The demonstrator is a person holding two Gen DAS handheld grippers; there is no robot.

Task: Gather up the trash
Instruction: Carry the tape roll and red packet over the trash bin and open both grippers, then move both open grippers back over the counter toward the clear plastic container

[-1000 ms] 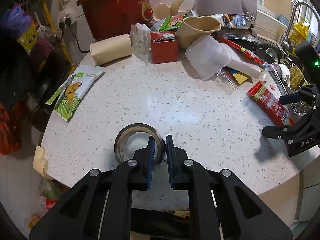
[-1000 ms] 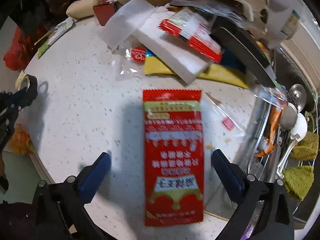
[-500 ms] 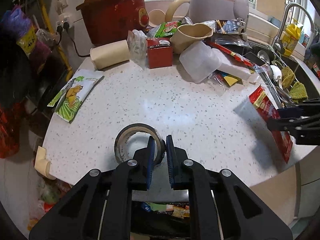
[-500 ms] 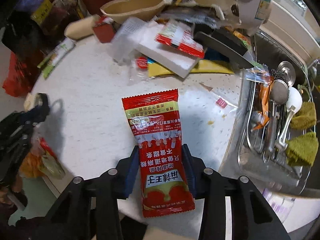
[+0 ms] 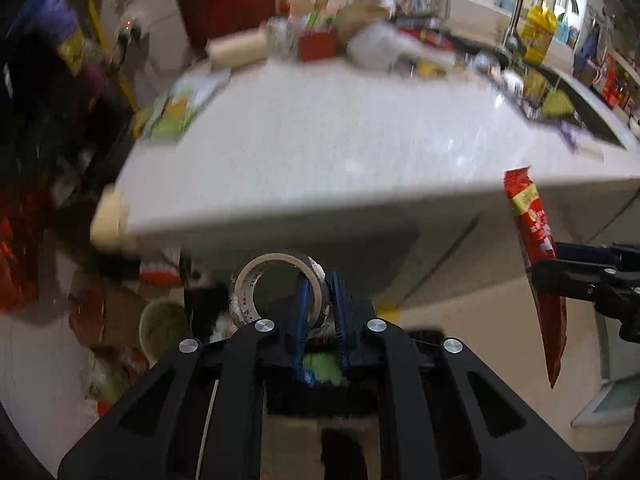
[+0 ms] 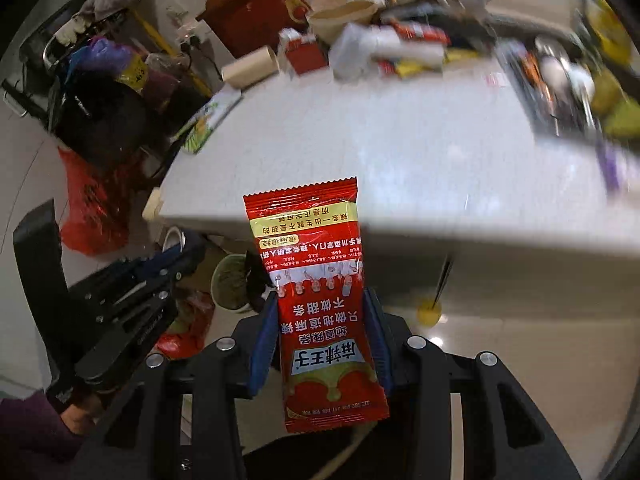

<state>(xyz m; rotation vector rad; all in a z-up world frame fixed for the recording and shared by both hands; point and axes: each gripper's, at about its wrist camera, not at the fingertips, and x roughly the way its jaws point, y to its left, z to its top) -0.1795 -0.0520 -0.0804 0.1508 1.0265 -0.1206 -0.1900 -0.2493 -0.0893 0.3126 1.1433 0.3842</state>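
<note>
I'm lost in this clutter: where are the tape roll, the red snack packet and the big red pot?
Tape roll (image 5: 256, 280), left wrist view, pale inner ring.
Red snack packet (image 6: 320, 300), right wrist view, middle of printed face.
Red pot (image 6: 256, 20), right wrist view, its body.

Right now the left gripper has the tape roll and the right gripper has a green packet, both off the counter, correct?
Not quite: the packet in the right gripper is red, as the right wrist view shows. The left gripper does hold the tape roll, and both are off the counter.
</note>
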